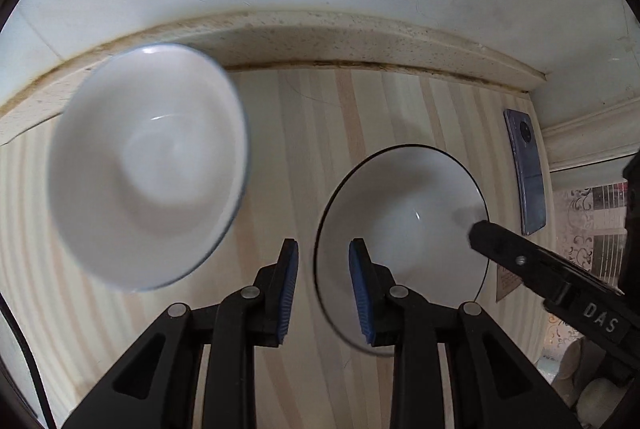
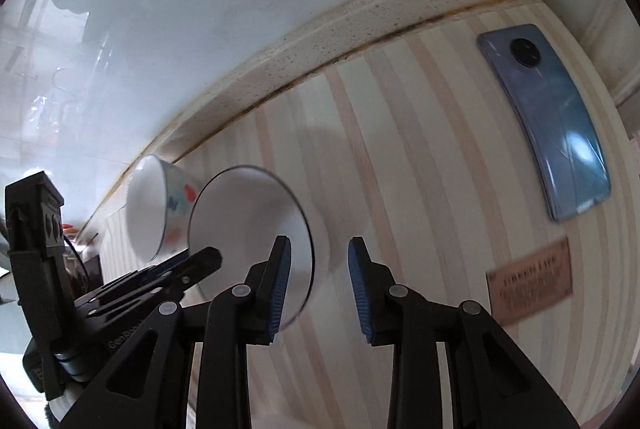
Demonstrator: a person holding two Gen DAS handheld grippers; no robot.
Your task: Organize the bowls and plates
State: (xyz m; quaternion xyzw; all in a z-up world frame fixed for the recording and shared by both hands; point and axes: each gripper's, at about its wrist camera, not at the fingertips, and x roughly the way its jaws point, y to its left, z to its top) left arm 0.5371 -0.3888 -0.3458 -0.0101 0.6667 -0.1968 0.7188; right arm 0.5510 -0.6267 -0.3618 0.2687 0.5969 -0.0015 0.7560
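Two white bowls stand on the striped wooden table. A blue-rimmed bowl (image 1: 148, 165) is at the left; in the right wrist view (image 2: 150, 209) its outside shows red and blue marks. A black-rimmed bowl (image 1: 400, 229) is right of it and also shows in the right wrist view (image 2: 248, 229). My left gripper (image 1: 323, 289) is open, its jaws either side of the black-rimmed bowl's near left rim. My right gripper (image 2: 319, 285) is open, its jaws either side of that bowl's right rim. Neither grips anything.
A blue phone (image 2: 548, 121) lies face down at the table's right, near the wall. A small brown label (image 2: 530, 283) is stuck on the table below it. A speckled stone ledge (image 1: 320, 37) and white wall bound the far side.
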